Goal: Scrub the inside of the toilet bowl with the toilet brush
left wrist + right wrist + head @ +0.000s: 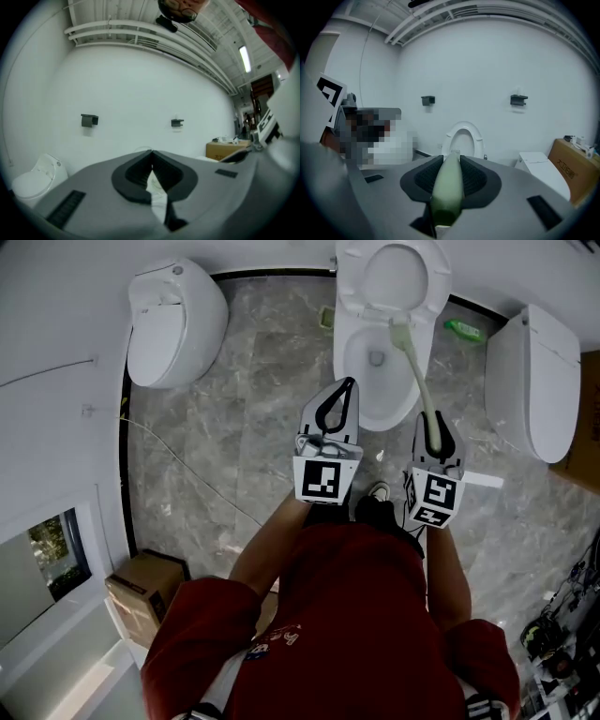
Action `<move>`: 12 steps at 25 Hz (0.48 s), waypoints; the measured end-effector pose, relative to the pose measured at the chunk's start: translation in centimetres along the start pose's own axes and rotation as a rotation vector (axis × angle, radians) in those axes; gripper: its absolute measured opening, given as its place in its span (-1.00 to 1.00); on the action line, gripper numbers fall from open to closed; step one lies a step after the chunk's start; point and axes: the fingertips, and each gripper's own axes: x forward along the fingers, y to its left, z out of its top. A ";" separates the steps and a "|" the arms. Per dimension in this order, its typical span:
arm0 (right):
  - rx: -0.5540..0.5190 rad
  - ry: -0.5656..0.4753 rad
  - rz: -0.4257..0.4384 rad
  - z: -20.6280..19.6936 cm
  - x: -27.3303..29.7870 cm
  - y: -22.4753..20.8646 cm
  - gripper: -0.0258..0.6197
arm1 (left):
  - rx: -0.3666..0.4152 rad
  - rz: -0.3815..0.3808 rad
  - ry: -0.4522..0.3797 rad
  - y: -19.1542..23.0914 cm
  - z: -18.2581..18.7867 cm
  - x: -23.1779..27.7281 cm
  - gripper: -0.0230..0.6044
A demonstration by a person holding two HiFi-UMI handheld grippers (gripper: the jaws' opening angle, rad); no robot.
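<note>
The middle toilet (364,399) stands with its lid up (394,277); the right gripper view shows the raised seat (463,138). A toilet brush with a pale green handle (417,371) slants down into the bowl, its head (400,332) against the upper inner wall. My right gripper (433,420) is shut on the handle's near end (449,187), just outside the bowl's right rim. My left gripper (348,383) hovers at the bowl's front left rim, shut with nothing in it; in its own view the tips (151,152) meet.
A second toilet (173,320) sits at the left and a third (534,381) at the right. A green item (464,330) lies on the grey marble floor behind. A cardboard box (145,592) stands bottom left. My feet are just before the bowl.
</note>
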 end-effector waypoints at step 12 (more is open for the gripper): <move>-0.047 0.186 -0.017 -7.2 7.4 2.8 -0.59 | -0.016 -0.075 0.101 4.6 -7.8 5.2 -0.93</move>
